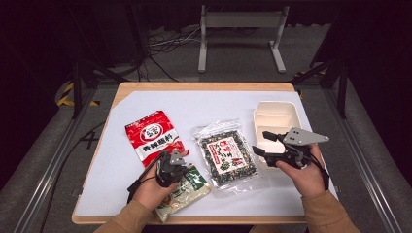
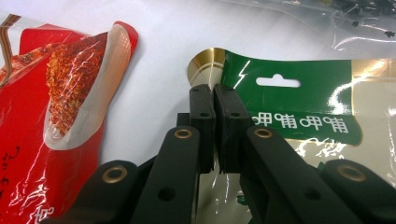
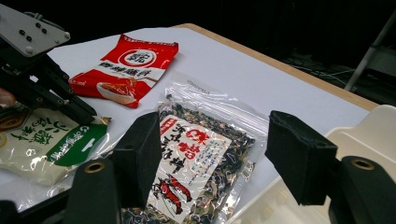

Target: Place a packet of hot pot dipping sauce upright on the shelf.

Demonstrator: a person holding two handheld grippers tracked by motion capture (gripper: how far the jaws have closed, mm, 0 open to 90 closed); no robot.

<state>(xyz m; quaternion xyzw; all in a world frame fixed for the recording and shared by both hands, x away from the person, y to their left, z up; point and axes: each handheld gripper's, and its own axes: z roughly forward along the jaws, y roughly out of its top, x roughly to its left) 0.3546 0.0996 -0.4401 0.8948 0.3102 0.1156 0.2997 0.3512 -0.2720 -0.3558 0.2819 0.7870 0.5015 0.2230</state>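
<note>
Left gripper (image 2: 214,93): clamped on green-topped packet (image 2: 299,112), near the counter's (image 1: 204,104) front edge.
Right gripper (image 3: 219,154): jaws wide, empty.
Technique: lift slowly; thin film may slip.

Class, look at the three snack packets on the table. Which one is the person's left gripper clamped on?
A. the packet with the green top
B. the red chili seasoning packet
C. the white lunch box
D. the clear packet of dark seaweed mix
A: in the left gripper view, the left gripper has its jaws pressed together on the upper edge of the green-topped packet.
</note>
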